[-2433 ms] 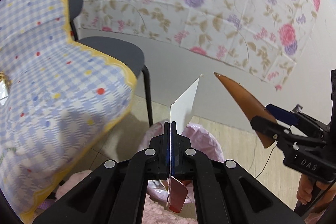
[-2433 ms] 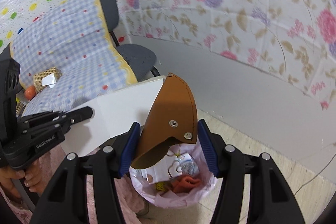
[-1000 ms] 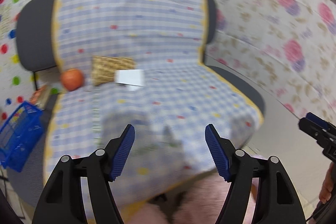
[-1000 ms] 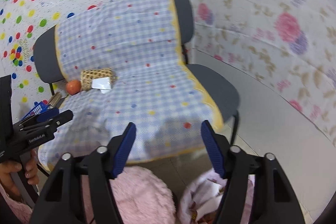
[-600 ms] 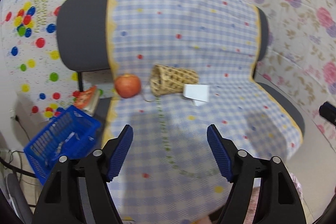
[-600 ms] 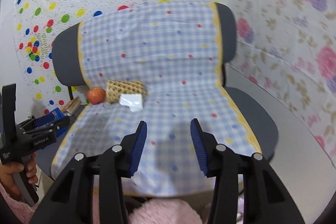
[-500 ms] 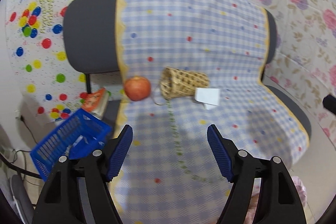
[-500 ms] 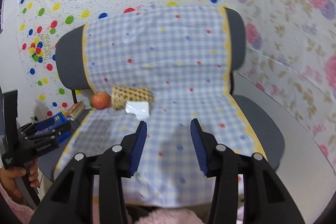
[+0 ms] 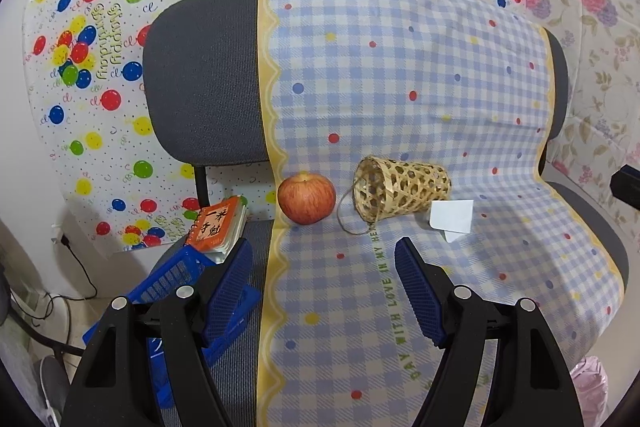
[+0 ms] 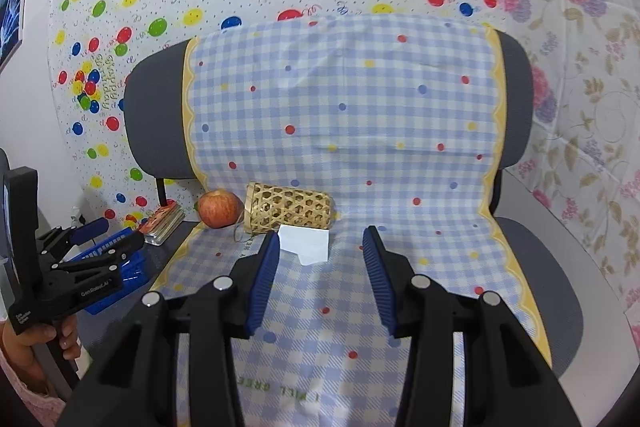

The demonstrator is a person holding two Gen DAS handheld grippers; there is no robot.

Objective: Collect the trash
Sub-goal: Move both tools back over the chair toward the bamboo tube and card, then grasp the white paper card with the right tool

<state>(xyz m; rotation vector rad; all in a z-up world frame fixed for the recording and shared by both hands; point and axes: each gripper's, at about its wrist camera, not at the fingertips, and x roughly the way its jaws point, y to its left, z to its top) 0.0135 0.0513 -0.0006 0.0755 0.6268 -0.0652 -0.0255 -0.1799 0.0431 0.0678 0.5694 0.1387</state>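
One apple (image 9: 307,198), one woven basket (image 9: 401,192) lying on its side, one white paper scrap (image 9: 452,219), one checked cloth (image 9: 400,99), two grey chairs (image 9: 204,83), one blue crate (image 9: 176,291), one stack of notebooks (image 9: 219,223), two grippers (image 9: 324,259) (image 10: 319,245).

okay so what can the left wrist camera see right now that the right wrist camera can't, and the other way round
Only the left wrist view shows the pink bag at the lower right edge. Only the right wrist view shows the left gripper, open, and the hand holding it. Both show the red apple, the woven bamboo basket on its side, the white paper scrap, the blue plastic crate and the checked blue cloth.
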